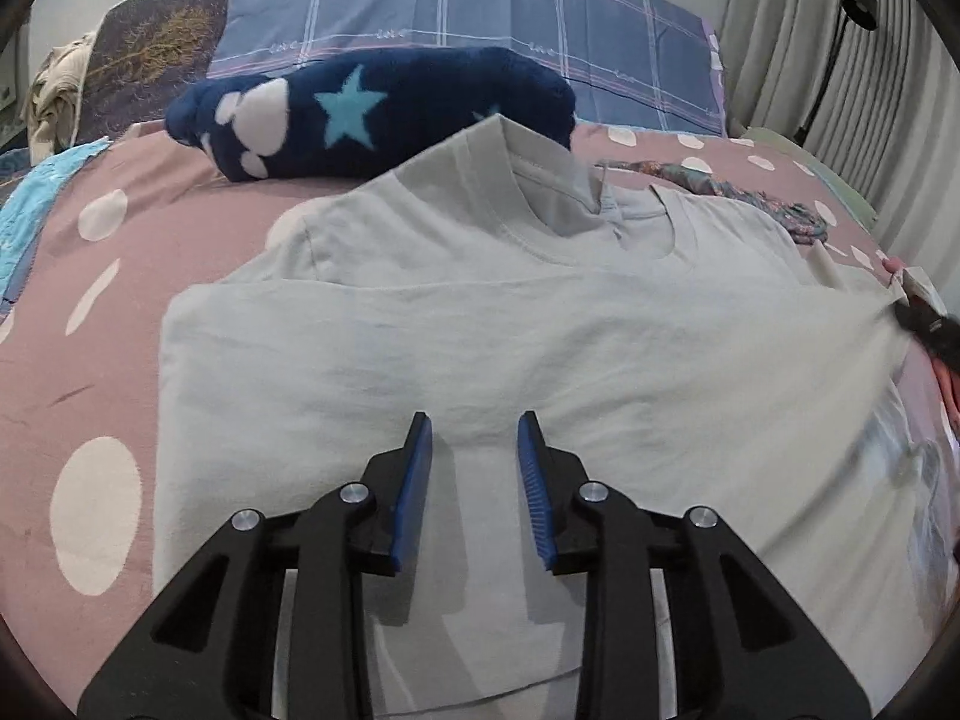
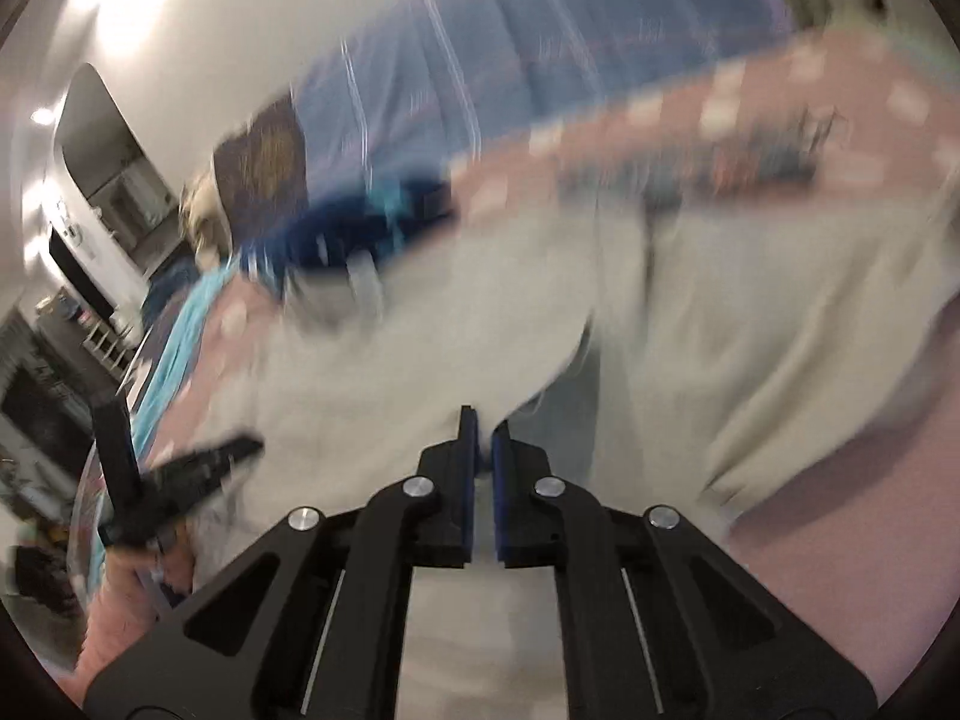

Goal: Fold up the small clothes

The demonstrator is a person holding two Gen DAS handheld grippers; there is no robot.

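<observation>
A pale grey T-shirt [image 1: 480, 324] lies on the bed with its collar at the far side and its left sleeve folded in. My left gripper [image 1: 474, 426] hovers just over the shirt's near middle, open, with nothing between its blue pads. The right wrist view is blurred. There my right gripper [image 2: 485, 420] has its jaws together on a pinch of the T-shirt [image 2: 750, 312], which rises in a fold from the tips. In the left wrist view the right gripper [image 1: 927, 324] shows at the right edge, with the shirt's cloth drawn taut towards it.
The bed has a pink sheet with white dots [image 1: 90, 312]. A navy plush blanket roll with stars [image 1: 372, 108] lies beyond the collar, a blue checked pillow [image 1: 468, 18] behind it. A patterned garment [image 1: 750, 192] lies at the far right. Curtains [image 1: 840, 60] hang on the right.
</observation>
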